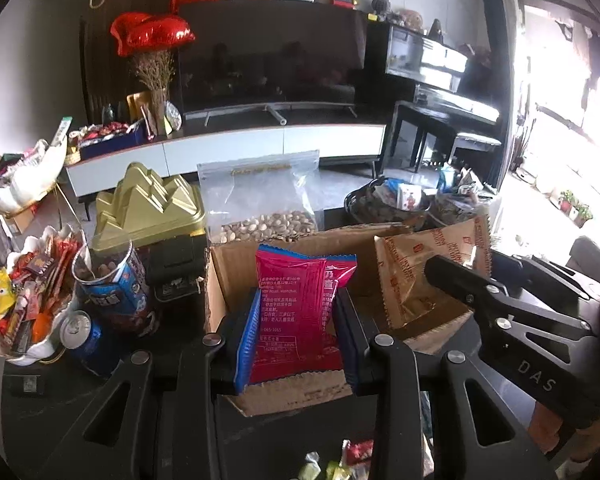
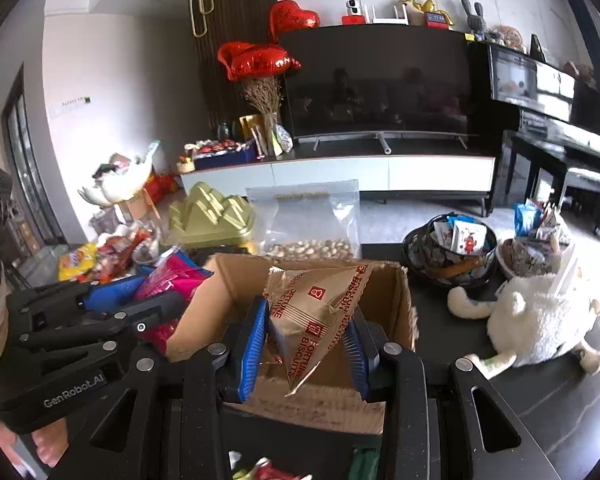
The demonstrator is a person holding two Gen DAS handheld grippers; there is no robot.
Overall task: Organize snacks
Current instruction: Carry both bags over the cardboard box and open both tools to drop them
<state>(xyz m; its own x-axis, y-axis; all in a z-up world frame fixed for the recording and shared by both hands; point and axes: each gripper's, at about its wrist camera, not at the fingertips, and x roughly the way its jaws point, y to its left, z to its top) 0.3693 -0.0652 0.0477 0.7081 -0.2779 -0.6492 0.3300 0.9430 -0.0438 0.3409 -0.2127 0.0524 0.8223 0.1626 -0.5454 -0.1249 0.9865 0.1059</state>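
Left gripper [image 1: 296, 332] clamps pink snack packet [image 1: 300, 312]; right gripper [image 2: 306, 344] clamps Fortune Biscuits packet [image 2: 316, 312]; open cardboard box [image 2: 392, 304] beneath both.

Pink snack packet [image 1: 300, 312]: printed white text, blue crimped edges, upright, clamped between the left tongs [image 1: 296, 336] above the open cardboard box [image 1: 220, 276]. Brown "Fortune Biscuits" packet [image 2: 320, 312]: triangular, crinkled, tilted, pinched between the right tongs [image 2: 308, 344] over the same box, which stands on the dark counter [image 2: 540, 396].
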